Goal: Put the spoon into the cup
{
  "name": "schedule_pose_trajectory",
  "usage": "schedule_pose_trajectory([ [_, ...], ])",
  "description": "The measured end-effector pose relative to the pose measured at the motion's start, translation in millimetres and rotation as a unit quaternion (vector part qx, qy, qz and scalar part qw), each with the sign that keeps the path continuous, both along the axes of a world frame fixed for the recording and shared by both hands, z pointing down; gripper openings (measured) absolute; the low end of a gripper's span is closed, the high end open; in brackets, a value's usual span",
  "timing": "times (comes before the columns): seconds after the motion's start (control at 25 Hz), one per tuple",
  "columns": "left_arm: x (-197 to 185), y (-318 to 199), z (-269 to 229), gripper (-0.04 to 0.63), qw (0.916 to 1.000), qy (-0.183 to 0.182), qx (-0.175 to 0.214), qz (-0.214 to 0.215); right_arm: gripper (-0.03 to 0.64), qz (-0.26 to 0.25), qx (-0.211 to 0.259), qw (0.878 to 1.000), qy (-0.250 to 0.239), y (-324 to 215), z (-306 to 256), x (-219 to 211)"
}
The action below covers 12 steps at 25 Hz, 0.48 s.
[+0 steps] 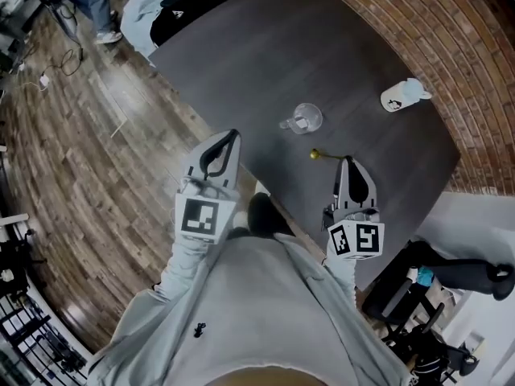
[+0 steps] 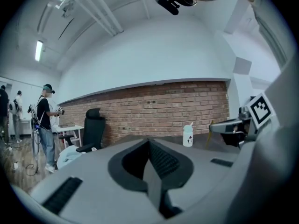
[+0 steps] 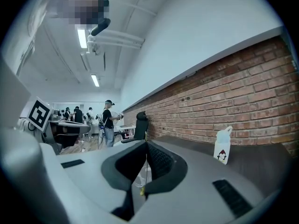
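left gripper: fingers together, empty | right gripper: fingers together, just beside spoon | spoon: flat near front edge of tabletop | cup: beyond it

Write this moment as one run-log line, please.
left tool: shut | right tool: shut | spoon: on table, outside cup

Spoon before cup, on table
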<state>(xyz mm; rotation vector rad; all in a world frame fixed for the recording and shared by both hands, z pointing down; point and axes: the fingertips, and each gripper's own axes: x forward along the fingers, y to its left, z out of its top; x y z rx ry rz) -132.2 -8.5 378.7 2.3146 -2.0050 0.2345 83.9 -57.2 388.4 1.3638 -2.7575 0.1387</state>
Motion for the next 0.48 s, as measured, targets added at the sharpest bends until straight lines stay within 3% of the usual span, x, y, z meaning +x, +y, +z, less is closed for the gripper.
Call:
schedule_pose_trajectory([
  [0.48,35.2,-104.0,-19.4,0.019,0.9990,-0.019,0.005,0.040,0.019,-0.005,0.006,1.000,-0.028,-79.7,-18.1,7.0],
])
